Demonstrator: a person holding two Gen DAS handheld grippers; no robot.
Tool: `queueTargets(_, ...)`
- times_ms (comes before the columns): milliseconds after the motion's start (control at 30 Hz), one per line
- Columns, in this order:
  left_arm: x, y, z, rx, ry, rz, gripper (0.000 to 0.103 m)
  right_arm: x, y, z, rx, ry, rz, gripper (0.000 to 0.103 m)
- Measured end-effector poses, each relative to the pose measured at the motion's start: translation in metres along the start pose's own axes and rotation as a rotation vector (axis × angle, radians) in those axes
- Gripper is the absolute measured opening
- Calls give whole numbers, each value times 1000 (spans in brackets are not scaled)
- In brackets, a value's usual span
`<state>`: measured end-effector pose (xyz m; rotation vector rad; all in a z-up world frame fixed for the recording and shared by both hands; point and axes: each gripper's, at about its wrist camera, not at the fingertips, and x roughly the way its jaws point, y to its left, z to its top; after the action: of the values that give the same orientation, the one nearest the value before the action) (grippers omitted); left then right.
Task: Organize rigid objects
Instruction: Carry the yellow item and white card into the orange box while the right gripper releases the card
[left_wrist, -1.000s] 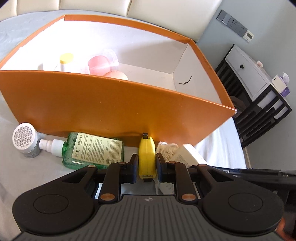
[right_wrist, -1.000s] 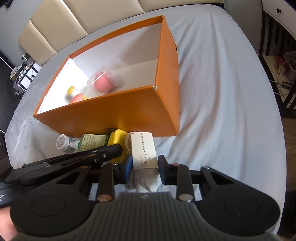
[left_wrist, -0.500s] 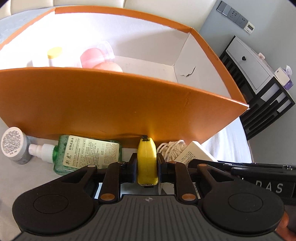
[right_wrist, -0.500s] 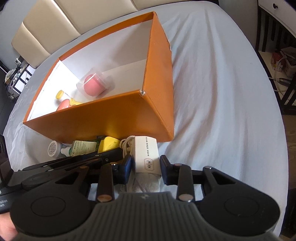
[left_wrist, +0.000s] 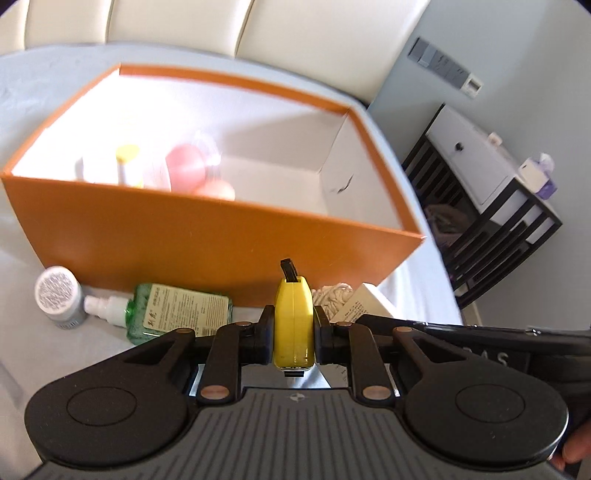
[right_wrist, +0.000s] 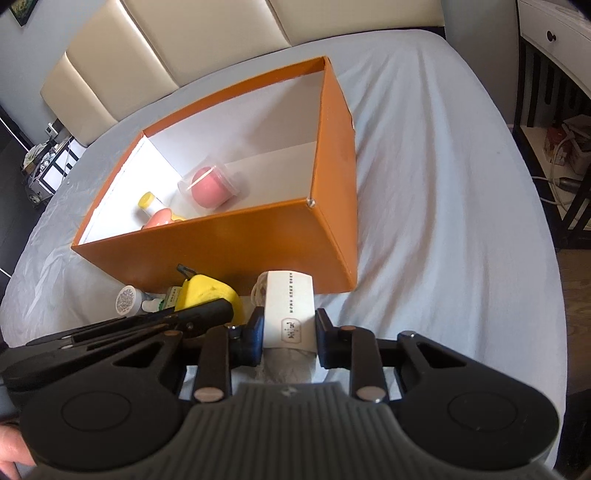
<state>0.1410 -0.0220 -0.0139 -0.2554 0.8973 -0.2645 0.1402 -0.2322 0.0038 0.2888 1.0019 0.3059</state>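
I saw a bed (right_wrist: 443, 184) in a pale sheet carrying an orange box (right_wrist: 236, 251); a grey-capped jar (left_wrist: 59, 297) and green bottle (left_wrist: 177, 310) lay just before the box.

Both wrist cameras sit low, side by side, looking forward over their fingers at the orange box (left_wrist: 221, 236) (right_wrist: 236, 251) close ahead, shared in both views.

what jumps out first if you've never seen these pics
The big orange box in the middle of the bed, with a pink ball in a clear cup inside. In front of it, the left gripper clamps a yellow tape measure and the right gripper a white-banded bundle.
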Motion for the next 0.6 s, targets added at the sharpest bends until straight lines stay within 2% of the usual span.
queueTargets(333, -49, -13, 21, 3, -126, -71, 21, -63, 25, 0, -47, -150, 48, 26)
queueTargets(500, -67, -23, 47, -1, -205, -96, 21, -94, 33, 23, -63, -251, 32, 26)
queueTargets(600, -70, -26, 69, -12, -214, -106, 21, -100, 39, 44, -83, -291, 5, 26)
